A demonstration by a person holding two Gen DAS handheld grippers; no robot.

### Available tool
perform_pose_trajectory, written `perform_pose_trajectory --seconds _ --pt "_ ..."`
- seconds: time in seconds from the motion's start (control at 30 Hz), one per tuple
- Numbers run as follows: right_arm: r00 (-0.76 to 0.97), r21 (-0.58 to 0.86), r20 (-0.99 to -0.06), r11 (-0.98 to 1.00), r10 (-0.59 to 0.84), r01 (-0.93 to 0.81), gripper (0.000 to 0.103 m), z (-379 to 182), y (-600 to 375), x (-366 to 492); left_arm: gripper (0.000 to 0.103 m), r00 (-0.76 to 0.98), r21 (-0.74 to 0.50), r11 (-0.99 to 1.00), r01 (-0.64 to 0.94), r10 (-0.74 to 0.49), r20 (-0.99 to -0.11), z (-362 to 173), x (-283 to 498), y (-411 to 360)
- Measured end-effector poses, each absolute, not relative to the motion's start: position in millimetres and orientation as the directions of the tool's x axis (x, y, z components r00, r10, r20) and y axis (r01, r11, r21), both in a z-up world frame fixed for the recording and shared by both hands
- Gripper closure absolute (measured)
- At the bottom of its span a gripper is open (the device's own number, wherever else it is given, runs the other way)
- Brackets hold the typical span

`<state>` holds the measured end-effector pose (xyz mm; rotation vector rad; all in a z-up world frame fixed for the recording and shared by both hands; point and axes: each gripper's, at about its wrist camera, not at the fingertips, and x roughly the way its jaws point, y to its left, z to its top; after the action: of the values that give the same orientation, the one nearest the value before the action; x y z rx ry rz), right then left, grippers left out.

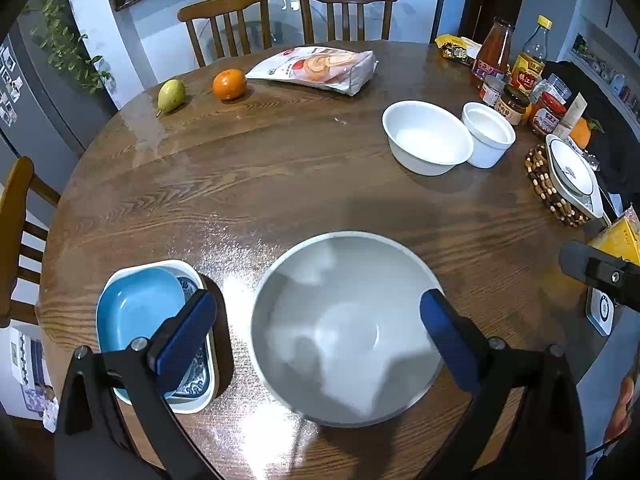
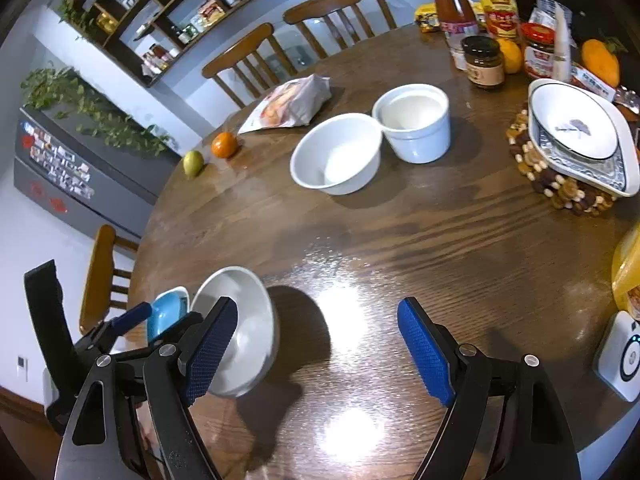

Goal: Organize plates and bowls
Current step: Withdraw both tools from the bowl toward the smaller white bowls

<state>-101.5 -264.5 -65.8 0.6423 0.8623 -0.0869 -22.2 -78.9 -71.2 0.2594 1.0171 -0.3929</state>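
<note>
A: surface? round wooden table point(image 1: 280, 168), dark grain

B: near edge: grey bowl point(image 1: 344, 328); to its left a white rectangular dish point(image 1: 200, 396)

A: far right?

B: white bowl point(image 1: 426, 138) touching a white ramekin point(image 1: 489, 134), beaded trivet point(image 1: 550, 190) at the right edge, jars and bottles point(image 1: 516, 80) behind

A: far left?

B: pear point(image 1: 171, 95), orange point(image 1: 229, 84), snack bag point(image 1: 316, 68) further right
</note>
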Motion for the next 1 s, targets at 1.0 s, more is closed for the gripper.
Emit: perform_pose_trajectory --seconds 1.0 --pt "0.709 0.496 -0.697 0.787 0.109 0.367 0.02 -16 -336 -50 0.001 0.602 0.06 0.848 0.527 -0.322 -0.731 47 49 -153"
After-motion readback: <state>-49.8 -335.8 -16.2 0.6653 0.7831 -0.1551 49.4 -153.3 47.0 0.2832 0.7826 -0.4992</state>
